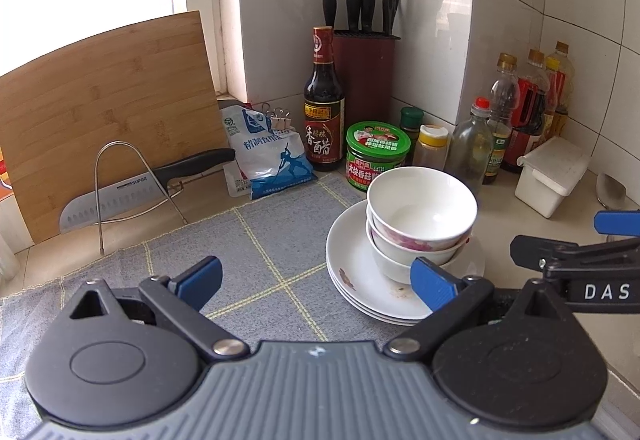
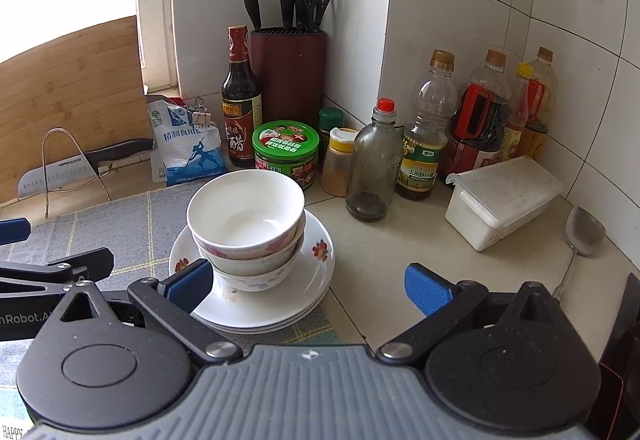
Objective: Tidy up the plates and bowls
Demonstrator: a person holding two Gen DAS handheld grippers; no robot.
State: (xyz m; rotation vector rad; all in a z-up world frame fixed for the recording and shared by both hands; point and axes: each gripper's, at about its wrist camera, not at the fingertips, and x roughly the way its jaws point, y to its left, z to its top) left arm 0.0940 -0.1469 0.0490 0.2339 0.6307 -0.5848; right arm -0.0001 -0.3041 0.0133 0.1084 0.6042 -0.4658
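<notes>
Already the pale tiled surface [image 2: 384,280] is carrying a crowd: glass sauce bottles [image 2: 428,128] are standing just beside the stack of white floral plates [image 2: 316,260], which is sitting half on the grey checked cloth [image 1: 260,240]. Three nested white bowls [image 2: 244,216] are leaning slightly on top, so a sideways nudge is risking a topple. Both the left hand-held gripper [image 1: 316,280] and the right hand-held gripper [image 2: 308,284] are hovering wide and empty.

Vinegar bottle [image 2: 241,96] beside knife block [image 2: 289,72], green-lidded jar [image 2: 285,152], white lidded box [image 2: 503,202].
</notes>
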